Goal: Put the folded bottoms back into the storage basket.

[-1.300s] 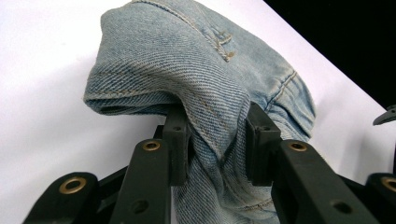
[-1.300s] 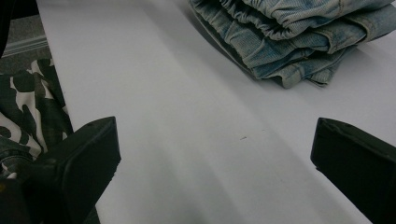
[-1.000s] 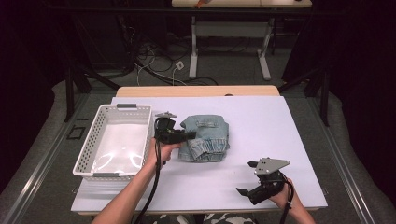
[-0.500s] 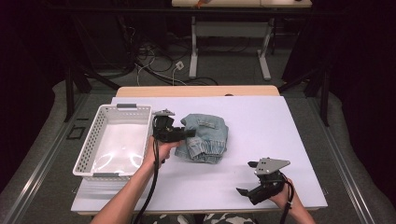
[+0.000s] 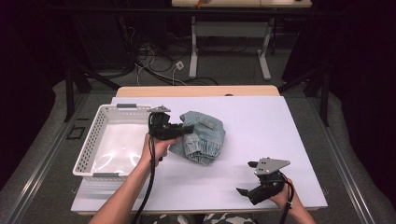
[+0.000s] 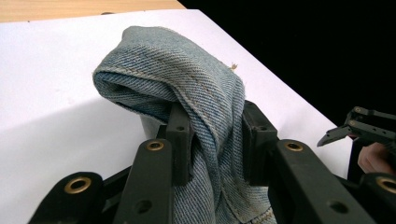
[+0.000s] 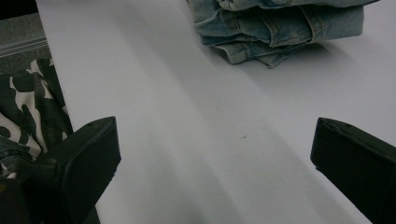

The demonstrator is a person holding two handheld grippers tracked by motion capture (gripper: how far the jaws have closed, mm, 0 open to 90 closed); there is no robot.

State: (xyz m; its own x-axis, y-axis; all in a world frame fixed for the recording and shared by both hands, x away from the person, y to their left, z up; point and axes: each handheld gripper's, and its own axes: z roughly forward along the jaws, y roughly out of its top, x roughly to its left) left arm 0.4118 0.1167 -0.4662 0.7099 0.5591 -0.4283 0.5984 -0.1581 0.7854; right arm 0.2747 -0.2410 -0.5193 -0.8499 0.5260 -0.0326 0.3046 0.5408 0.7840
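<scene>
**Left tool grips folded denim beside the basket**

The left tool (image 5: 187,129) has its jaws clamped on a fold of the denim garment (image 5: 203,137), the cloth bunched between its pads (image 6: 180,135). The garment lies on the white tabletop (image 5: 261,126), just right of the white basket (image 5: 88,149). The right tool (image 5: 246,190) rests near the tabletop's near right corner, well apart from the denim, jaws spread wide and holding nothing.
</scene>
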